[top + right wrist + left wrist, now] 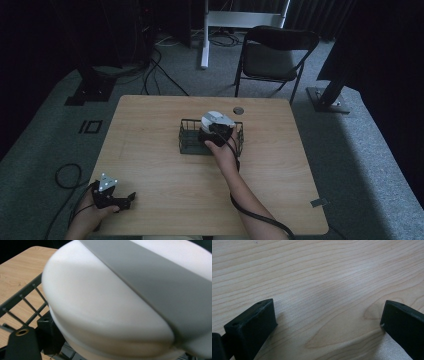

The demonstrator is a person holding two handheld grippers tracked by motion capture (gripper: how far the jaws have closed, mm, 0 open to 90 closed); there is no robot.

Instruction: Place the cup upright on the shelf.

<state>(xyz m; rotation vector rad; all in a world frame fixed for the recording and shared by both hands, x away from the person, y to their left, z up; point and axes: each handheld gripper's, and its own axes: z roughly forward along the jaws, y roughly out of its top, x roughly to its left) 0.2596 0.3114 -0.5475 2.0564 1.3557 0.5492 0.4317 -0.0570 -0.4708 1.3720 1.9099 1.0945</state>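
Nearest us, our left gripper (131, 197) rests on the wooden table (160, 170) at its near left corner, the hand (97, 202) wrapped round it; its own view shows the jaws standing wide apart over bare wood grain. Farther out, our right forearm stretches forward to the wire basket (187, 142) at mid-table, where the right gripper (216, 131) holds a white rounded object (216, 119) with a grey band over the basket. From above that grip is hidden; the right gripper view shows the white object (105, 305) pressed against one black jaw, basket wires (30, 306) beneath.
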